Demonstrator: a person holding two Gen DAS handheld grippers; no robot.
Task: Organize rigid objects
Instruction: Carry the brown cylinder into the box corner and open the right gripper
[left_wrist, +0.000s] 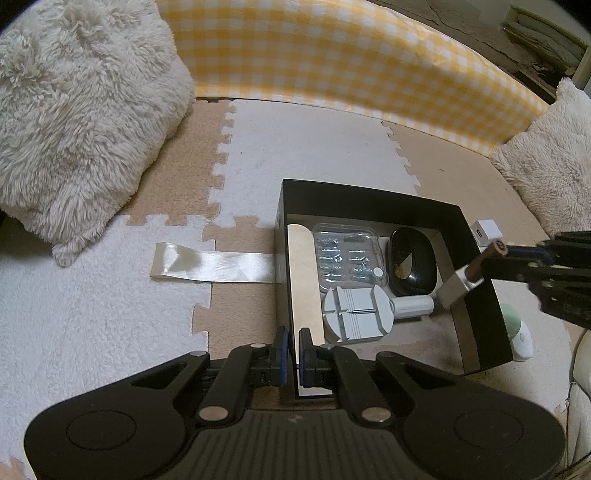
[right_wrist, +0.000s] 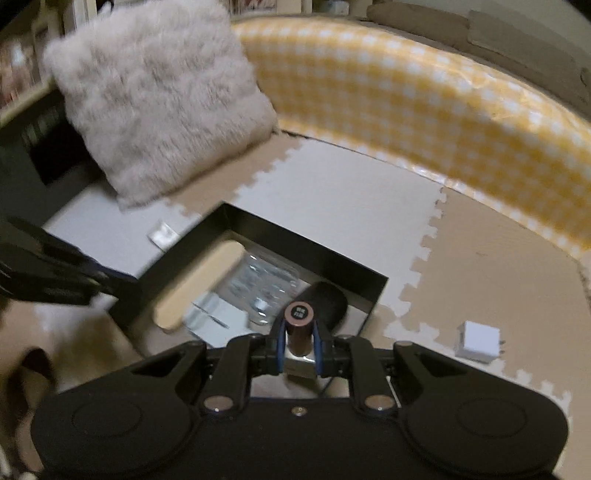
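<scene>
A black open box (left_wrist: 373, 197) sits on the foam floor mat. Inside lie a wooden stick (left_wrist: 304, 280), a clear case of screws (left_wrist: 347, 258), a black oval case (left_wrist: 412, 266) and a grey round tool (left_wrist: 356, 314). My left gripper (left_wrist: 293, 341) is shut on the box's near wall. My right gripper (right_wrist: 299, 341) is shut on a brown lipstick tube with a silver base (right_wrist: 298, 325), held above the box's right side; it also shows in the left wrist view (left_wrist: 476, 267). The box also shows in the right wrist view (right_wrist: 295, 236).
A white charger cube (right_wrist: 478, 341) lies on the mat right of the box. A green and white device (left_wrist: 519, 334) lies beside the box. A satin ribbon (left_wrist: 214, 264) trails left. Fluffy cushions (left_wrist: 81, 110) and a yellow checked barrier (left_wrist: 351, 62) border the mat.
</scene>
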